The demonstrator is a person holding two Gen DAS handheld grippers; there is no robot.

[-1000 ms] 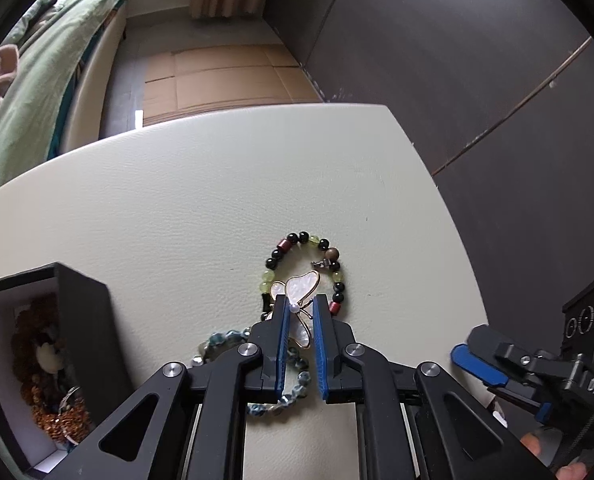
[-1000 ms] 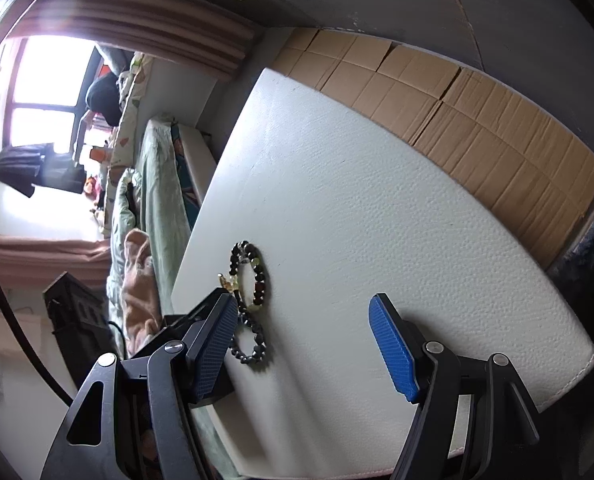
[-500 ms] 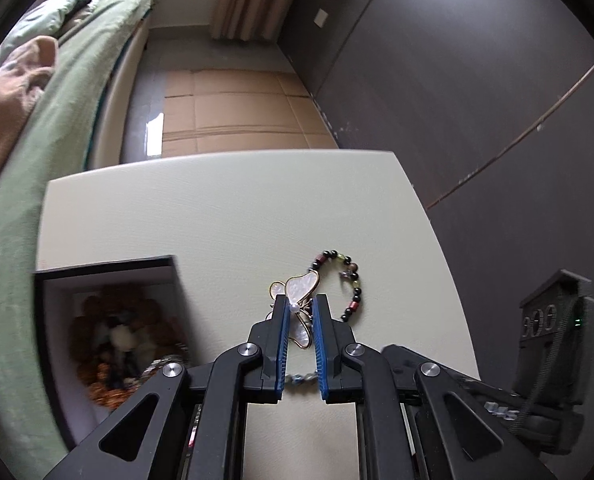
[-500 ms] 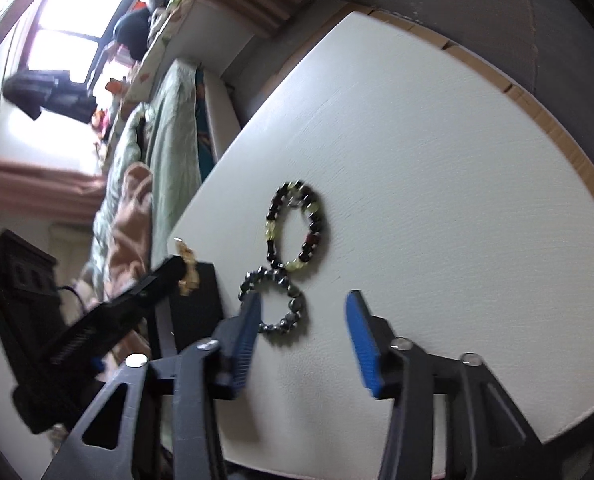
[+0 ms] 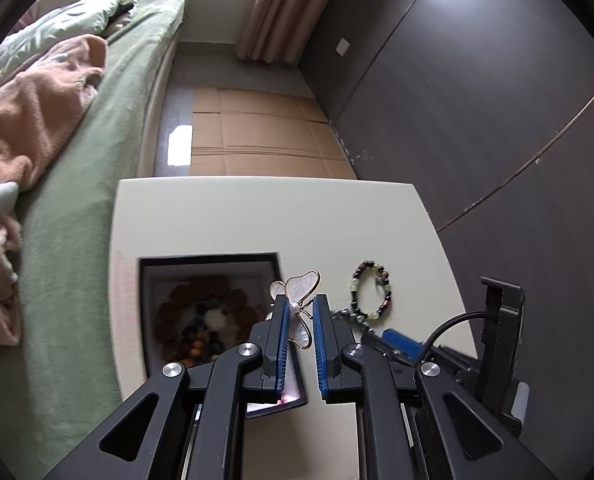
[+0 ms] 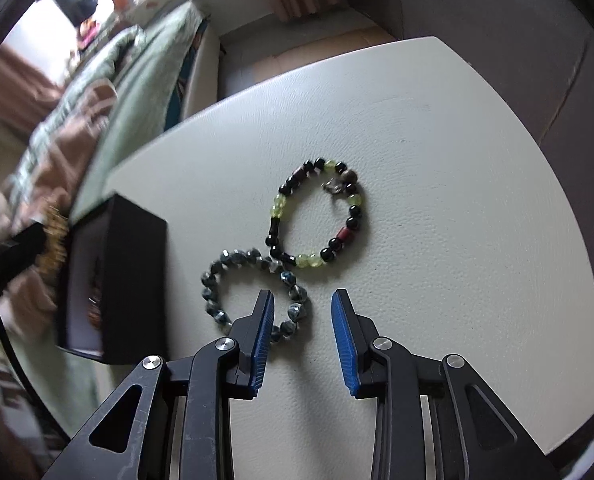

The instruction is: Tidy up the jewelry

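- The left claw [image 5: 299, 320] is nearly closed, its blue pads pinching a butterfly brooch [image 5: 297, 304] with pearly wings and a thin gold rim; the upper wing sticks out above the fingertips.
- The brooch hangs in the air over the right-hand edge of the black jewelry box [image 5: 209, 264], which sits open on the cream tabletop [image 5: 257, 216].
- Inside the box lie a ring of brown beads [image 5: 201, 300] and other small pieces, too jumbled to sort out.
- The right claw [image 6: 303, 312] is about halfway open and grips nothing; its two blue pads stand apart just above the tabletop [image 6: 457, 200].
- Its left finger [image 6: 263, 320] lies over the near side of the dark grey-blue bracelet [image 6: 253, 284], whose lower right beads fall in the gap between the pads. Whether the finger touches the beads cannot be told.
- A second bracelet [image 6: 317, 216], strung with black, pale green and dark red beads plus a small metal charm, lies flat just beyond the grey-blue one, the two touching where they meet.
- In the right wrist view the box [image 6: 133, 280] stands just left of the grey-blue bracelet, apart from it.
- In the left wrist view the mixed-bead bracelet [image 5: 371, 298] lies to the right of the box, with a green-covered bed [image 5: 97, 160] beside the tabletop's left edge.
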